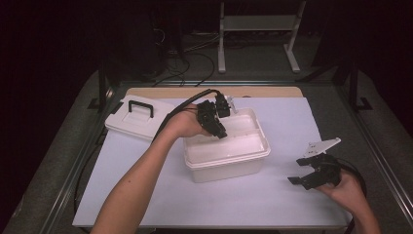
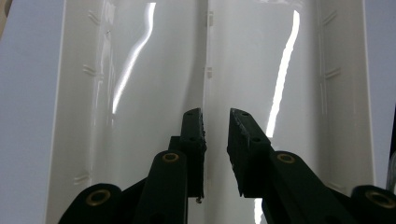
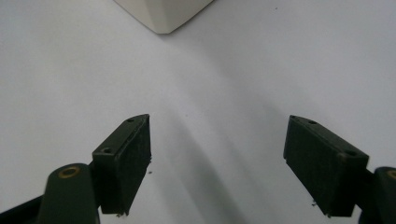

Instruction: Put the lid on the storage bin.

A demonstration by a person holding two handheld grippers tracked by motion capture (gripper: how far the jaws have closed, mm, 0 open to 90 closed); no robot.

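Observation:
A white plastic box (image 1: 229, 159) stands open in the middle of the pale mat. My left gripper (image 1: 219, 129) hangs over its left part, pointing down into it. In the left gripper view the jaws of this gripper (image 2: 216, 116) stand a narrow gap apart with nothing between them. Below them lies the box's glossy white inside (image 2: 140, 70), with a thin seam running down the middle. My right gripper (image 1: 298, 170) rests low over the mat, right of the box, wide open and empty. In its own view this gripper (image 3: 217, 140) faces bare mat, with a corner of the box (image 3: 161, 14) at the top.
The box's white lid (image 1: 127, 124) with a black handle (image 1: 141, 108) lies on the mat's far left corner. The pale mat (image 1: 272, 200) covers most of the table, with metal rails along both sides. A white stand (image 1: 258, 24) is on the floor behind.

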